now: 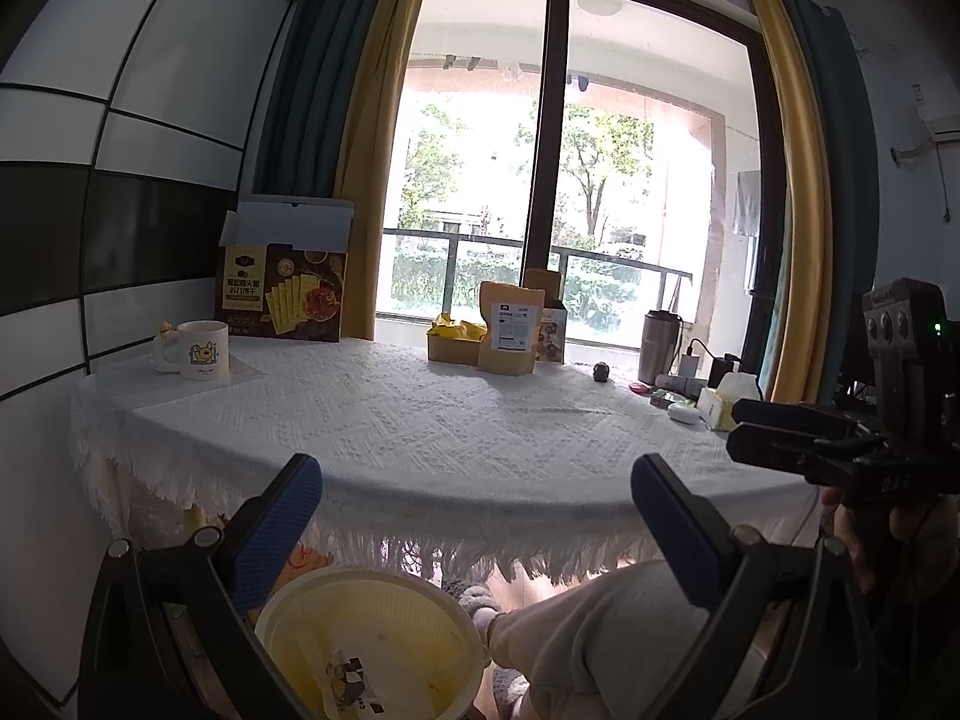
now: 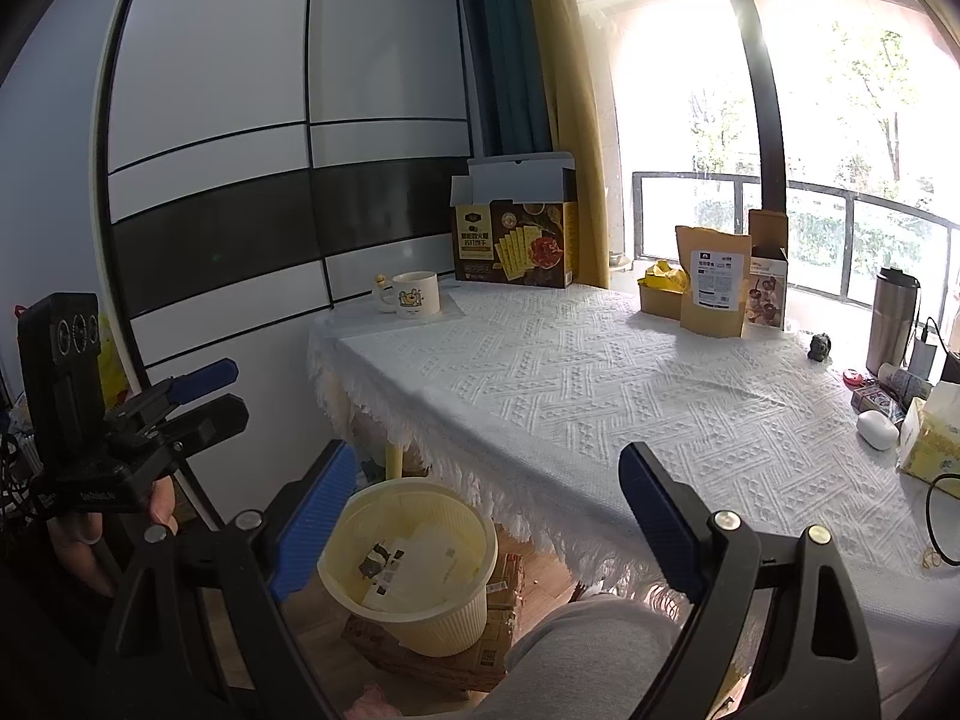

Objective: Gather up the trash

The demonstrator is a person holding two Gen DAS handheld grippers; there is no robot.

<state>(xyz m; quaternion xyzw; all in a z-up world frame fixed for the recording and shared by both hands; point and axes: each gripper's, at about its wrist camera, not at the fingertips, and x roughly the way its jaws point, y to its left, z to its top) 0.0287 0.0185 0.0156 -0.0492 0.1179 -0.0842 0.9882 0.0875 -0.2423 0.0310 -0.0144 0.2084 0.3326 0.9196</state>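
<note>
A pale yellow ribbed bin (image 1: 372, 618) (image 2: 420, 540) stands on the floor under the table's front edge, with torn white and dark wrappers (image 1: 351, 678) (image 2: 408, 564) lying inside. My left gripper (image 1: 477, 516) (image 2: 237, 393) hovers just above the bin, open and empty. My right gripper (image 2: 489, 510) (image 1: 741, 426) is held to the right of it at table-edge height, also open with nothing between its blue pads (image 2: 318, 510). On the white tablecloth (image 1: 420, 420), far side, a kraft tray holds crumpled yellow wrappers (image 1: 459, 330) (image 2: 663, 279).
An opened snack box (image 1: 282, 294) and a mug (image 1: 201, 351) sit at the back left. A yellow pouch (image 1: 510, 330) stands mid-back. A steel tumbler (image 1: 657, 345), tissue box (image 2: 930, 438) and small items crowd the right. A person's knee (image 1: 600, 630) is beside the bin, which rests on flattened cardboard (image 2: 432, 660).
</note>
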